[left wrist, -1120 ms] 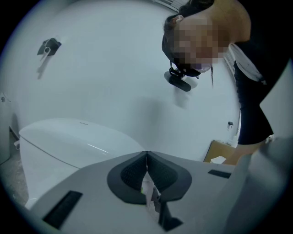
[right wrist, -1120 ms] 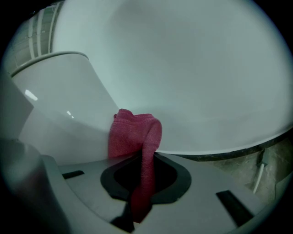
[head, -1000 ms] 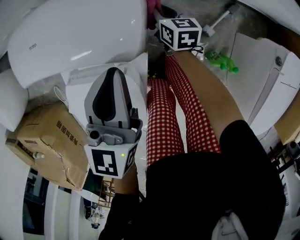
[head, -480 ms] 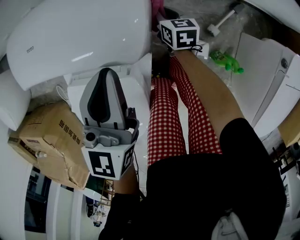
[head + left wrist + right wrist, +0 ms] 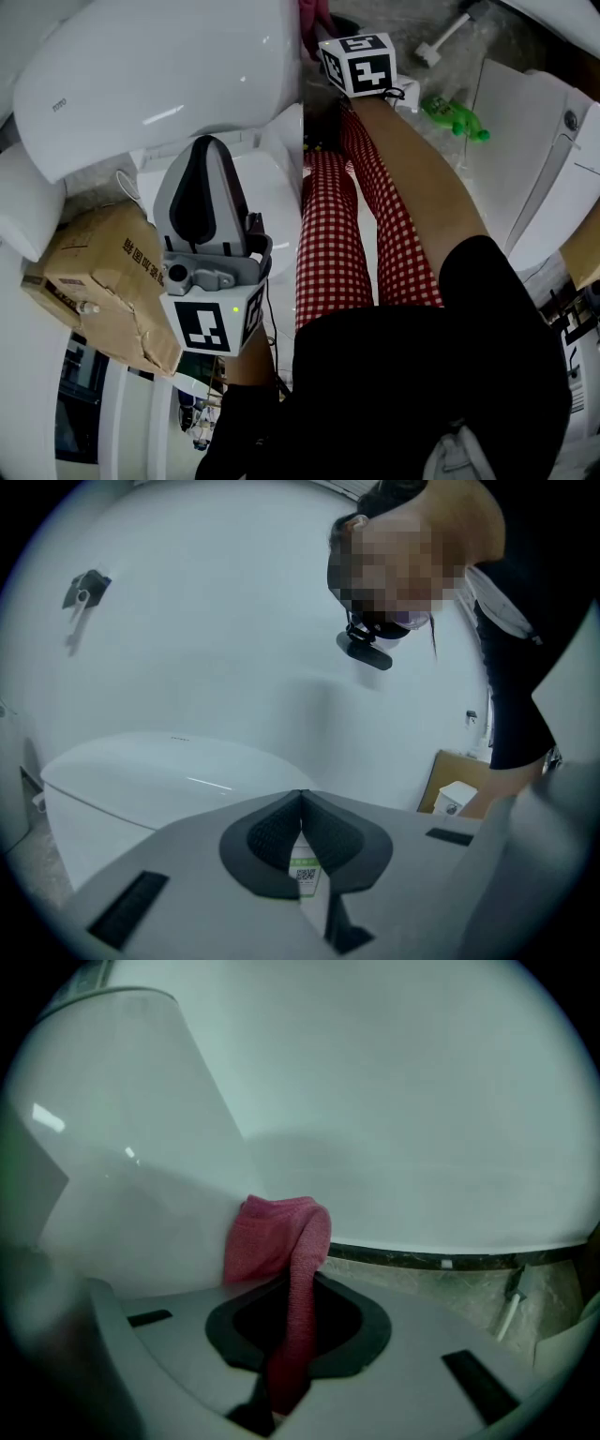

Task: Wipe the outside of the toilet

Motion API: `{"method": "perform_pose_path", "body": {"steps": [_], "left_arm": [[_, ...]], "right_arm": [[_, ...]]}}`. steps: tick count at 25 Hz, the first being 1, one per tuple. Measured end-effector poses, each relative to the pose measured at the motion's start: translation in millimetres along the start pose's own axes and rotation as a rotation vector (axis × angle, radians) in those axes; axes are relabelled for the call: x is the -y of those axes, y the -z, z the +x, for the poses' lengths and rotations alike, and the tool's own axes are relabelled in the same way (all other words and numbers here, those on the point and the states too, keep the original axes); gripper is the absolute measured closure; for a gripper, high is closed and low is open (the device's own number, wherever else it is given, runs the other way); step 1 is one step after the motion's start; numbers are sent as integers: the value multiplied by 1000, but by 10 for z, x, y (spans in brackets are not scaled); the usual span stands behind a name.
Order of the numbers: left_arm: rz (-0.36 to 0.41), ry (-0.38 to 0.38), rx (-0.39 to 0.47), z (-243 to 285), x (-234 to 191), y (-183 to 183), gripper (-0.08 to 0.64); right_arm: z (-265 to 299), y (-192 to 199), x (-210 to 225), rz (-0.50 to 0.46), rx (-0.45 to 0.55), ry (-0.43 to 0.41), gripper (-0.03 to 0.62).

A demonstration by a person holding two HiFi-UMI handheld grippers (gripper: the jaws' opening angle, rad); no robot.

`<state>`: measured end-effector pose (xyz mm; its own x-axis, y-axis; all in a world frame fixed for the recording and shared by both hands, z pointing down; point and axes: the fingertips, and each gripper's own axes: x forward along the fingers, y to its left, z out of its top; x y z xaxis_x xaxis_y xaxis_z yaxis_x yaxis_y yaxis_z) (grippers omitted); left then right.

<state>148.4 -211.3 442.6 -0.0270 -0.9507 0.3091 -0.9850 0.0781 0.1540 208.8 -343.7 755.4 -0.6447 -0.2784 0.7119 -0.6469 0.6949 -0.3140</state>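
1. Here, the right gripper's point(image 5: 292, 1324) jaws are clamped on a red cloth point(image 5: 274, 1241). The cloth runs up between them and bunches at its upper end against the white side of the toilet point(image 5: 141, 1166).
2. The left gripper's point(image 5: 300, 797) jaws are closed together with their tips touching, and they hold nothing. They point toward the toilet's rounded lid point(image 5: 141, 771) and are apart from it.
3. In the head view, the left gripper is held low at the left, just below the lid, over a white ledge of the toilet. The right gripper is farther forward at the toilet's right edge, where a bit of the cloth shows beside it.
4. The person's legs, in red checked trousers point(image 5: 323, 244), stand between the two grippers.
5. A creased cardboard box point(image 5: 94, 272) sits just left of the left gripper, below the lid.
6. A green bottle point(image 5: 455, 117) lies on the floor to the right, near another white fixture point(image 5: 525, 159).
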Motion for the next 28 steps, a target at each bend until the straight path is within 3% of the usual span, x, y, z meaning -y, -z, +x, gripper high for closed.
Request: {"method": "perform_pose_path", "body": {"steps": [6,15,22,28], "left_arm": [[-18,8,5,-57,26,-144,551],[-48,29,27,-186,84,-439,551],[-50,68,24,-204,193,-562,551],[-22,112,21,-169,288,-645,551]], "right_arm": [[-487,-182,99,95,57,47,537],[-1411,-553,-16,271,264,22,537],[-2011,-908,-422,314,406,-138,537],[-2178,-1181,-830,328,453,-308,537]]}}
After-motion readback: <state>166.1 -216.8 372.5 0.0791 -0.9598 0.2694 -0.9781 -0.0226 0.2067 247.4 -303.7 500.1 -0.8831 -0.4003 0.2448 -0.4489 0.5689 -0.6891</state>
